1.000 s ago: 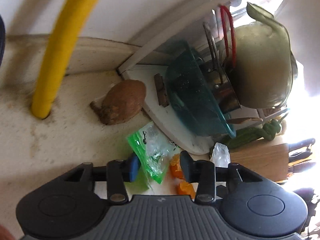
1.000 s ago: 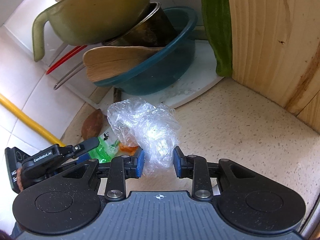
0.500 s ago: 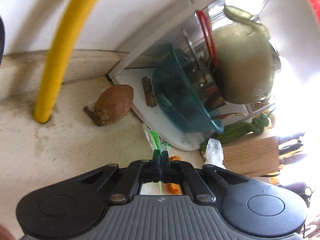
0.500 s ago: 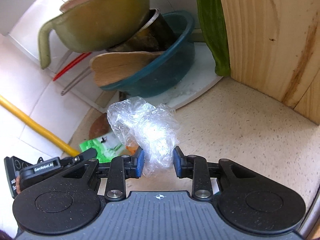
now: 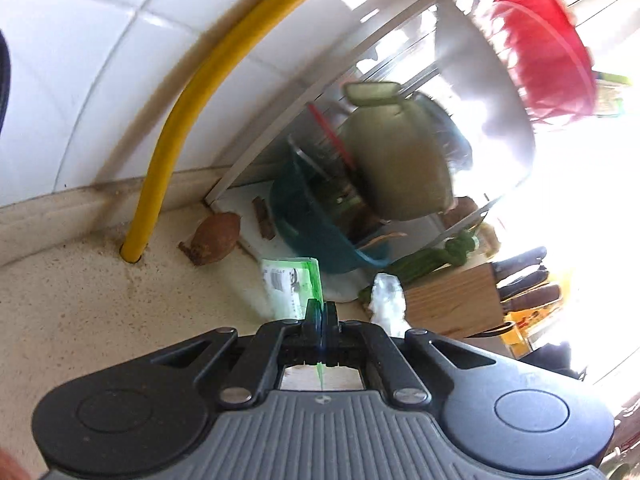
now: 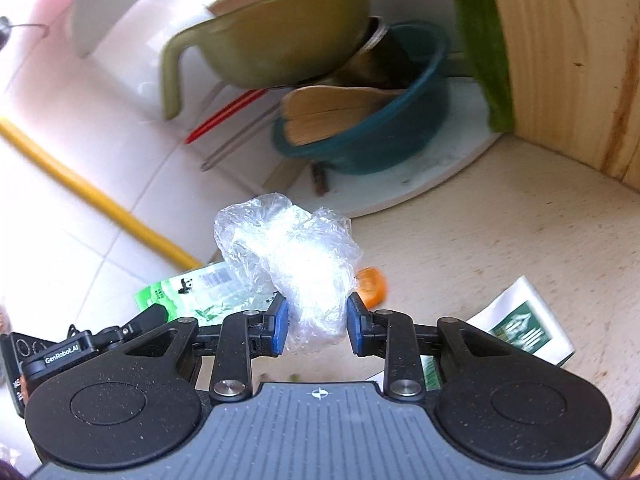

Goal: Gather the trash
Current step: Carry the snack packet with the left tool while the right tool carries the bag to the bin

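Far left, against white tiled wall, yellow pipe (image 5: 160,168) meeting beige counter (image 5: 80,300), brown sweet potato (image 5: 214,238) just beside it. Centre, left gripper (image 5: 321,312) pinched fully closed on edge of green wrapper (image 5: 290,286), lifted off counter, teal bowl (image 5: 312,236) with stacked dishes behind. Further right, right gripper (image 6: 316,326) clamped partway on crumpled clear plastic bag (image 6: 288,256), orange peel scrap (image 6: 372,286) and green-printed white packet (image 6: 520,328) lying on counter near wooden block (image 6: 568,52).
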